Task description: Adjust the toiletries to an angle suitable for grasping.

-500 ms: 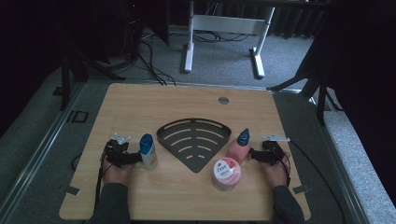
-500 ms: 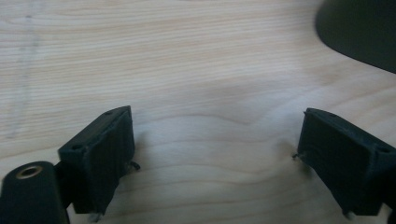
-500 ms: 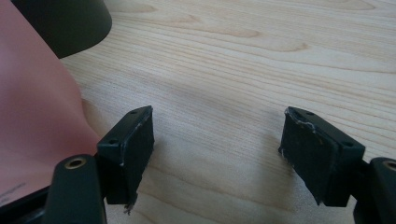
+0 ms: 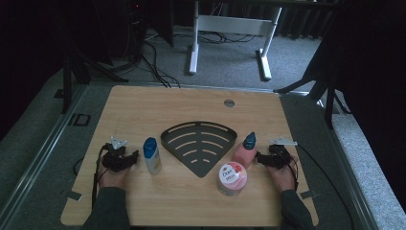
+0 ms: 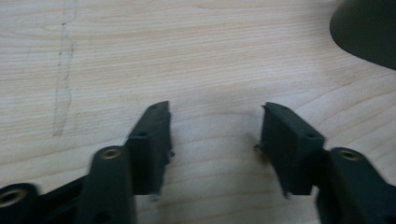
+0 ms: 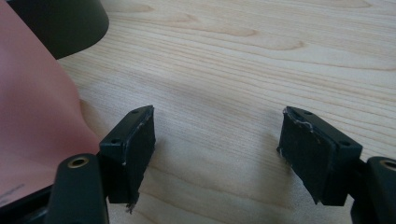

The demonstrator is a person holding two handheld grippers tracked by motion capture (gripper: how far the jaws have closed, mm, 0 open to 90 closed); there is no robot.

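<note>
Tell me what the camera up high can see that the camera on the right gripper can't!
The high view alone takes in the white bottle with a blue cap, the round Dove tub, the left gripper, both hands and the floor beyond the table. The right gripper view alone gives a close look at the right gripper, its jaws apart with bare wood between them. Both share the wooden table, the pink bottle and the dark fan-shaped rack.
</note>
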